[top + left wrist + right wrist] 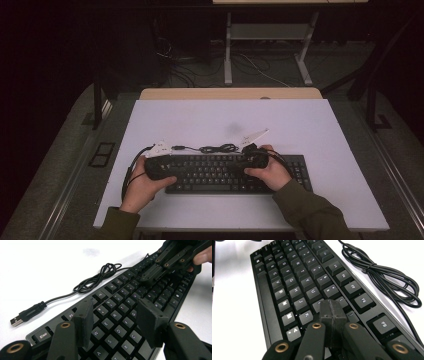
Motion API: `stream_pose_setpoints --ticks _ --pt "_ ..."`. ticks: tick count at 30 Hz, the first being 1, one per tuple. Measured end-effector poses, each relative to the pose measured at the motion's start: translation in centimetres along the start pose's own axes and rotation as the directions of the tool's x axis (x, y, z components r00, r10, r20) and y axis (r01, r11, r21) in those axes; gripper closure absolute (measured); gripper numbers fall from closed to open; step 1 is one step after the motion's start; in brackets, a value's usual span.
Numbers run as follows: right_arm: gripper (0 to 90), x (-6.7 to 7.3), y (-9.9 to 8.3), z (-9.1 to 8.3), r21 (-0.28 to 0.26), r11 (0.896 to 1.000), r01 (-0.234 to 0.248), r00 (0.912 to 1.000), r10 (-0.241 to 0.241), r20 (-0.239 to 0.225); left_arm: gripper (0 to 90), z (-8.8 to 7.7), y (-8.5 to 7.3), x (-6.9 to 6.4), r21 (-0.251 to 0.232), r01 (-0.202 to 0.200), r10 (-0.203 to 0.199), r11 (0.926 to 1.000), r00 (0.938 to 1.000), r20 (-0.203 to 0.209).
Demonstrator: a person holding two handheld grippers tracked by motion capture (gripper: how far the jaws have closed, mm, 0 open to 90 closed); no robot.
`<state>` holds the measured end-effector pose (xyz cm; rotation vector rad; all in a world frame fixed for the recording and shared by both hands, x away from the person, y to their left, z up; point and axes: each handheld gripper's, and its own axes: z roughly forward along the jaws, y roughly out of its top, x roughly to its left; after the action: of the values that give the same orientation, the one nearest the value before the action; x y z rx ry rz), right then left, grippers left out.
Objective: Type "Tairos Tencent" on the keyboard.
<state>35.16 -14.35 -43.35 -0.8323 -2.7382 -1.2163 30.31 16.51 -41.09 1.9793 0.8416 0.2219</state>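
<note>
A black keyboard (235,173) lies flat on the white table (200,120), near the edge closest to the person. Its long axis runs left to right across the table, parallel to that edge, with the key legends facing the person and the function row on the far side.

From the keyboard's far edge a black cable (217,148) leads out in a loose coil on the table just behind the keyboard's middle. Its USB plug (17,321) lies flat on the table beyond the keyboard's Esc corner, apart from the keyboard.

The left claw (116,320) hangs over the left part of the keyboard, above the letter keys around W, E, R and F. Its 2 jaws stand apart with nothing between them but the keys below; whether the pads touch the keys cannot be told.

The right claw (331,315) sits over the middle-right part of the keyboard, with its 2 jaws pressed together and holding nothing. Its tip is down among the keys next to K and below the number row; contact with a key cannot be made out for certain. In the left gripper view it (152,277) appears farther along the keyboard, low over the keys.

In the high view each hand holds its claw over the keyboard, the left (159,167) at the keyboard's left end and the right (252,161) right of its middle.
</note>
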Motion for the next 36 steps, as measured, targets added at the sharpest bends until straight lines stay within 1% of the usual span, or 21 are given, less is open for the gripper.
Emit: stream_pose_setpoints --ticks 7,11,13,21,28,30,36 --pt "89.7 0.0 -0.1 0.1 -0.001 1.0 -0.004 1.0 0.004 0.0 47.0 0.0 0.0 0.0 0.0 -0.001 0.001 1.0 1.0 0.0" --pt "89.6 0.1 0.0 0.0 -0.002 1.0 0.003 1.0 -0.003 0.001 47.0 0.0 0.0 0.0 -0.001 -0.003 0.003 1.0 1.0 -0.001" --pt "89.6 0.1 0.1 -0.2 -0.01 1.0 -0.004 1.0 0.004 -0.001 47.1 0.0 0.0 0.0 -0.001 -0.003 0.003 1.0 1.0 -0.001" --pt "89.0 0.2 0.4 -0.7 -0.044 0.999 0.005 1.0 -0.005 -0.001 47.2 0.0 0.0 0.0 0.002 -0.006 0.006 1.0 1.0 0.0" --pt "79.2 0.1 0.5 -1.2 -0.089 0.996 -0.013 0.9999 0.012 -0.004 47.3 0.0 0.0 0.0 0.003 -0.009 0.009 1.0 1.0 0.0" --pt "76.2 0.1 0.4 -1.3 -0.103 0.995 -0.011 0.9999 0.011 -0.003 47.5 0.0 -0.1 0.0 0.006 -0.011 0.011 0.9999 0.9999 0.002" --pt "62.9 -0.1 0.4 -1.4 -0.138 0.99 -0.02 0.9998 0.021 0.002 50.0 0.0 -0.2 0.0 0.013 -0.007 0.007 0.9999 1.0 0.002"
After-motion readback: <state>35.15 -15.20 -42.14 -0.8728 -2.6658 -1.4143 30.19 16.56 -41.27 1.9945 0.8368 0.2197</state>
